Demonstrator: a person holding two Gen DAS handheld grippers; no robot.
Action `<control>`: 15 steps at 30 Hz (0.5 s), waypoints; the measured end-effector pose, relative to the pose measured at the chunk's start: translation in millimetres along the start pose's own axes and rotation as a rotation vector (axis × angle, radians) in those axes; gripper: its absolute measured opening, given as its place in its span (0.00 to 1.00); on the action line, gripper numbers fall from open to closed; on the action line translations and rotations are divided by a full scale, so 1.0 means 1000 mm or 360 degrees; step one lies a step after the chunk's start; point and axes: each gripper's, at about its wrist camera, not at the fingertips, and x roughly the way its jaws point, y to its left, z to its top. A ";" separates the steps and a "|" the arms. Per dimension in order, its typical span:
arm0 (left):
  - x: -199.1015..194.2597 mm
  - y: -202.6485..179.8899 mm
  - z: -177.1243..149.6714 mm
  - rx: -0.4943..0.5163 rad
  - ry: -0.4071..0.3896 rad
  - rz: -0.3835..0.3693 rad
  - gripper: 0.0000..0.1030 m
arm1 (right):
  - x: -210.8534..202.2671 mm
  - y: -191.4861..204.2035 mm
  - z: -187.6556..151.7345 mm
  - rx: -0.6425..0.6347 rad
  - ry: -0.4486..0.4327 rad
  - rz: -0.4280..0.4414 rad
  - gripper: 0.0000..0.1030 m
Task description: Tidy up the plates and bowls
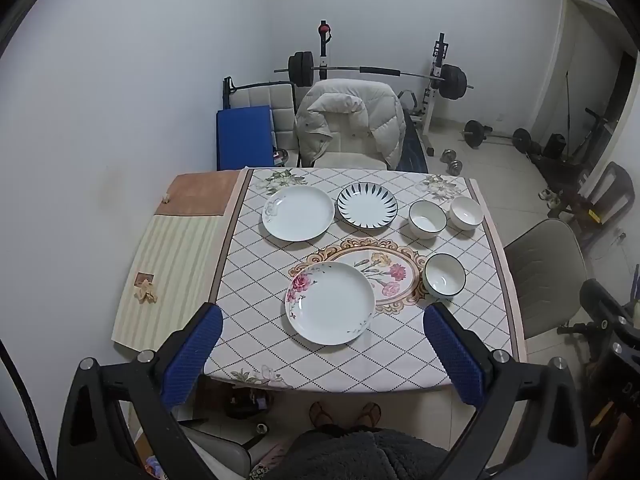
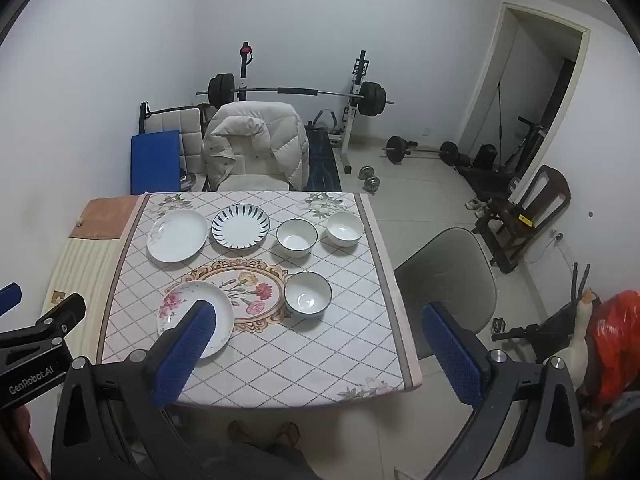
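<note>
Three plates lie on the table: a pink-flowered plate (image 1: 330, 303) (image 2: 188, 312) nearest me, a white plate (image 1: 298, 213) (image 2: 178, 235) at the far left and a blue-striped plate (image 1: 367, 204) (image 2: 240, 226) beside it. Three bowls stand to the right: a dark-rimmed bowl (image 1: 444, 276) (image 2: 308, 294) near the front, another dark-rimmed bowl (image 1: 427, 219) (image 2: 297, 237) and a white bowl (image 1: 466, 212) (image 2: 344, 228) at the back. My left gripper (image 1: 323, 318) hangs wide open above the table's near edge, holding nothing. My right gripper (image 2: 318, 318) is likewise open and empty.
The table (image 1: 256, 264) has a patterned cloth, with a striped mat (image 1: 172, 272) on its left. A chair with a cream jacket (image 1: 350, 128) stands behind it and a grey chair (image 1: 544, 276) to the right. A barbell rack (image 1: 380, 72) and weights fill the back. A person's feet (image 1: 346, 414) show below.
</note>
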 end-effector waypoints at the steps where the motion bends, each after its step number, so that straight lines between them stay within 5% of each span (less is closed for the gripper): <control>1: 0.000 0.000 0.000 0.0005 -0.0010 0.0004 1.00 | 0.000 0.000 0.000 -0.0002 0.0000 -0.0001 1.00; 15: -0.008 -0.013 0.006 0.0015 -0.0013 0.0009 1.00 | -0.001 0.001 -0.001 0.0006 0.0026 0.0006 1.00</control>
